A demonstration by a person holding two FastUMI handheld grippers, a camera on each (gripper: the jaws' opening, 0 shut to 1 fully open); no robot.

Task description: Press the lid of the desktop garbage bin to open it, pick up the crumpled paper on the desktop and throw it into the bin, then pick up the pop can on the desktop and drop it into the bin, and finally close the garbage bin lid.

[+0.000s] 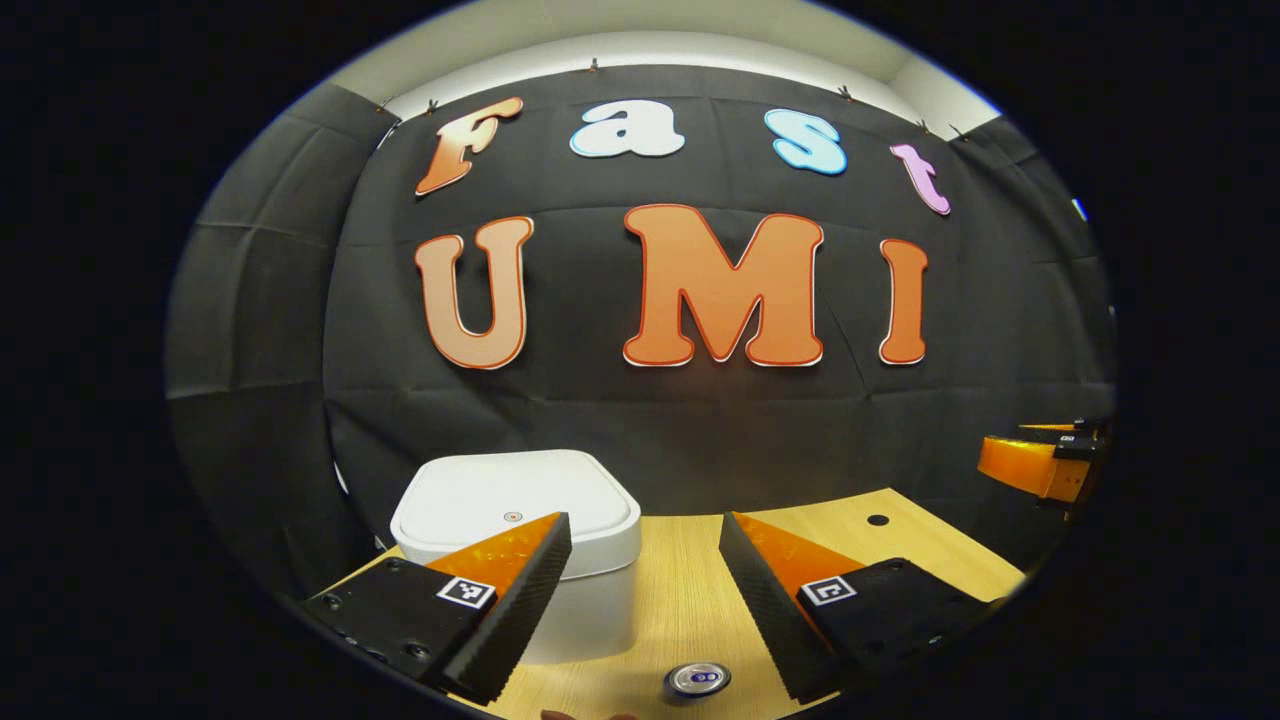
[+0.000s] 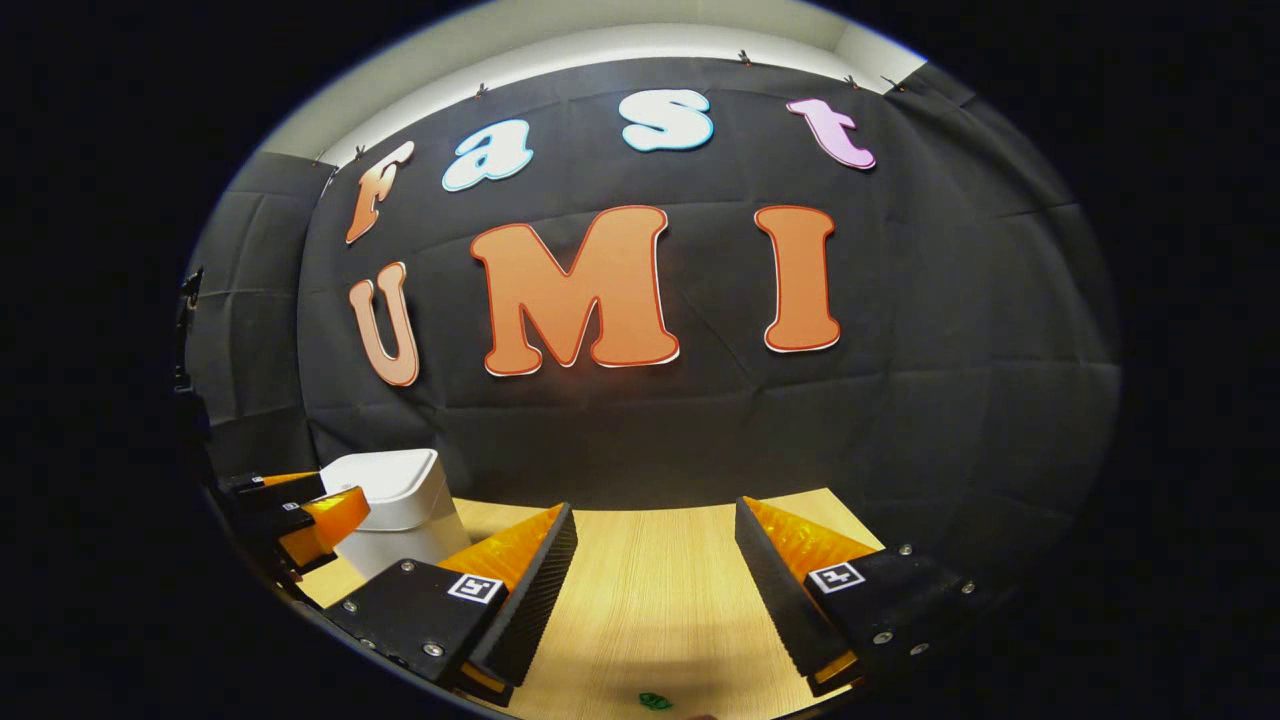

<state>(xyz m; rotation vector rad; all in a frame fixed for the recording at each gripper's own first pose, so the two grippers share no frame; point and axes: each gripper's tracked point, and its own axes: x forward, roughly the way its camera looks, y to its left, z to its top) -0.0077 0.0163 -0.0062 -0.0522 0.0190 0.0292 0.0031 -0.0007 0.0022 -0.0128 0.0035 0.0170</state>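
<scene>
We see the white garbage bin (image 1: 520,530), lid down and unlabelled, at ten o'clock on the counter (image 1: 690,590); the pop can (image 1: 697,679) stands at six. The left hand-held gripper (image 1: 645,560) hovers wide open, empty; the right hand-held gripper (image 2: 655,560) likewise gapes.

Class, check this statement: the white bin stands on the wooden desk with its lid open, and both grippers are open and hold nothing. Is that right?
Not quite: the bin's lid is closed, as the left gripper view shows. The rest holds: the white bin stands on the wooden desk, and the left gripper and right gripper are open and empty.
</scene>
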